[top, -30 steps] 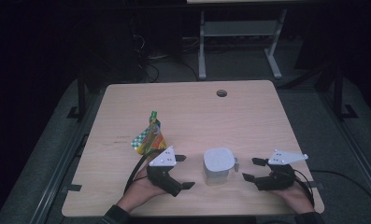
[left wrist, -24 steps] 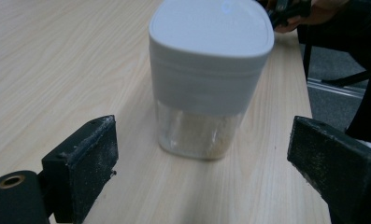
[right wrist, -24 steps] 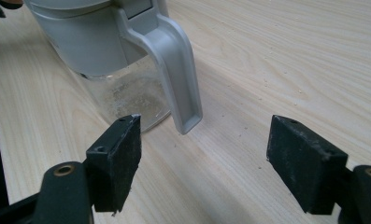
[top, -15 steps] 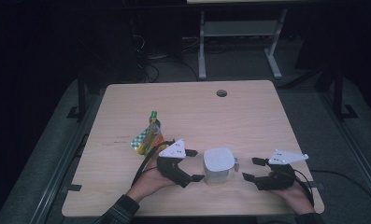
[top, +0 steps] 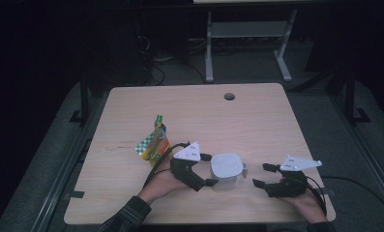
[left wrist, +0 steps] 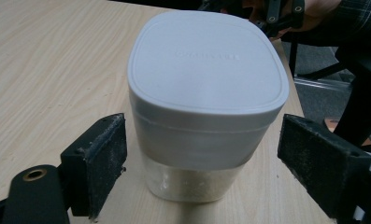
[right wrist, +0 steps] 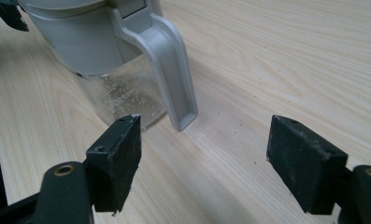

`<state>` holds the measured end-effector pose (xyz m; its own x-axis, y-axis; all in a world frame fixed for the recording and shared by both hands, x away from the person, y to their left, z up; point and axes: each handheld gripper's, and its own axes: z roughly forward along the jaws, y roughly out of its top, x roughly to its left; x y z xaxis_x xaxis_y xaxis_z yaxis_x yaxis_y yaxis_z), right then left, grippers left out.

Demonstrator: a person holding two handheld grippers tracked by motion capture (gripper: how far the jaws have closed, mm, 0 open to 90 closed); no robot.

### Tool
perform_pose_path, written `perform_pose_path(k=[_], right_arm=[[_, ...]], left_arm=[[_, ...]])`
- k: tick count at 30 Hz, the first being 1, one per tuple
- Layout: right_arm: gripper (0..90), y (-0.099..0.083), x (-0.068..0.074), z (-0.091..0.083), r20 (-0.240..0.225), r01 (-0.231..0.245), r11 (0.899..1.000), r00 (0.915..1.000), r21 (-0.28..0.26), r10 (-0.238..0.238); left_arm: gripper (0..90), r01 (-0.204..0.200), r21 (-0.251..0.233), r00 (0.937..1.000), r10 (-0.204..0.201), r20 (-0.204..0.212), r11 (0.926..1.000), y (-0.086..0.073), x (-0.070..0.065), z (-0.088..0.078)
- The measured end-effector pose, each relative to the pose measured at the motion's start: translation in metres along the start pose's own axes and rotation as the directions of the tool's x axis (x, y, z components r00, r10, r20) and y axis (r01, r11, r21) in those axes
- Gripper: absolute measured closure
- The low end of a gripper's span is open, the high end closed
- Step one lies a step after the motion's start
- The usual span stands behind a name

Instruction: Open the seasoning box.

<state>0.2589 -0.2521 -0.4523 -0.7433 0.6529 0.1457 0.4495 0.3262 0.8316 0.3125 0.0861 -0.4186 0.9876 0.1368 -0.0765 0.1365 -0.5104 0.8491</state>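
A clear container with a white lid (top: 227, 168) (left wrist: 206, 84) stands on the wooden table (top: 194, 111) near its front edge. A grey handle (right wrist: 171, 70) hangs down the side that faces my right gripper. My left gripper (top: 209, 170) (left wrist: 206, 140) is open, one jaw on each side of the container, with a gap at both pads. To the right of the container, my right gripper (top: 262, 175) (right wrist: 204, 154) is open and holds nothing. It points at the handle from a short way off, low over the table.
A green and orange snack pouch (top: 153, 143) lies just behind my left hand. A round cable hole (top: 229, 96) sits near the table's far edge. Beyond the table stands a white metal frame (top: 247, 34) on the dark floor.
My left gripper has moved right, from beside the pouch up to the container, and now straddles it. The right gripper has hardly moved.
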Motion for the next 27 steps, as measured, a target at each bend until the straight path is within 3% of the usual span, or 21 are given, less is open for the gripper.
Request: perform_pose_path(k=[4, 27], right_arm=[[26.1, 0.0002, -0.0002, -0.0003, 0.002, 0.0, 1.0, 1.0, -0.002, 0.0], [26.5, 0.0005, -0.0006, -0.0004, 0.006, 0.006, 1.0, 1.0, -0.001, -0.006]], left_arm=[[20.1, -0.006, 0.0, 0.9999, 0.006, 0.009, 1.0, 0.001, 0.0016, 0.0011], [24.1, -0.02, -0.021, 0.9998, 0.02, -0.001, 0.9996, 0.0084, 0.0, -0.0077]])
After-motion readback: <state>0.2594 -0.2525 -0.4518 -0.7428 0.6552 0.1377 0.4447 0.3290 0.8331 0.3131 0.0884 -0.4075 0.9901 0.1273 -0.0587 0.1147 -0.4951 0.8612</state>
